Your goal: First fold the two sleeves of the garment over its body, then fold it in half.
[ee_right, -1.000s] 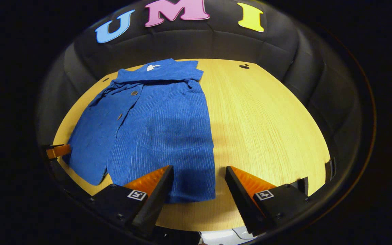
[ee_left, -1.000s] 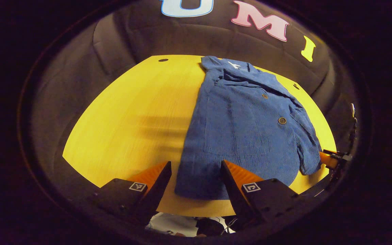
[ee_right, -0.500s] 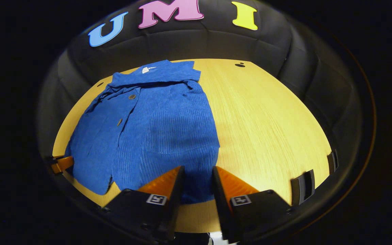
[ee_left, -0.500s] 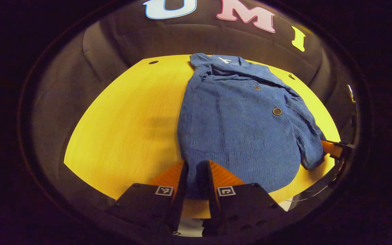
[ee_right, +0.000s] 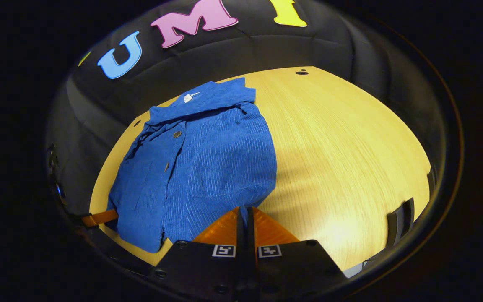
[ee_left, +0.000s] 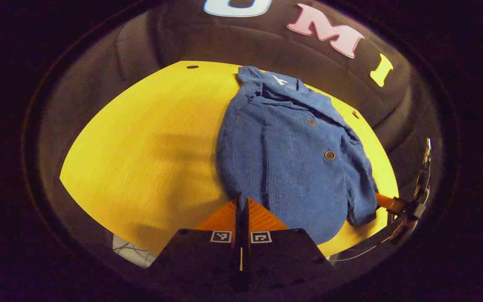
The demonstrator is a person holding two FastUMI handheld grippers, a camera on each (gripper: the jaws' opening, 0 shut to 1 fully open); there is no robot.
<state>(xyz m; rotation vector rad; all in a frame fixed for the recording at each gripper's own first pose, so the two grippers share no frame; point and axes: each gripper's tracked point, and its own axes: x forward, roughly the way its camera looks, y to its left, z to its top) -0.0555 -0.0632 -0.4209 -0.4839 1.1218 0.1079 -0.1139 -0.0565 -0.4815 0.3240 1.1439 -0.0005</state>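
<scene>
Right now the wooden table (ee_left: 141,138) takes up most of the booth, round-edged and pale, with a small dark hole (ee_right: 301,72) near its far rim. On it lies the blue corduroy garment (ee_left: 283,155), collar toward the far edge of the table and hem toward the near edge; seen from the right gripper view the same garment (ee_right: 208,163) sits on the table's left half. Its sleeves are already folded in over the body, and the front shows two brown buttons (ee_left: 330,155).

At the near edge of the table the hem is bunched and drawn up at both corners. The left gripper (ee_left: 241,203) has its two fingers pressed together with the hem's left corner pinched between them. The right gripper (ee_right: 245,212) is likewise closed tight, its fingers clamping the hem's right corner. From the left gripper view the right gripper's finger (ee_left: 386,202) shows at the garment's far side, touching the cloth near the table's rim.
</scene>
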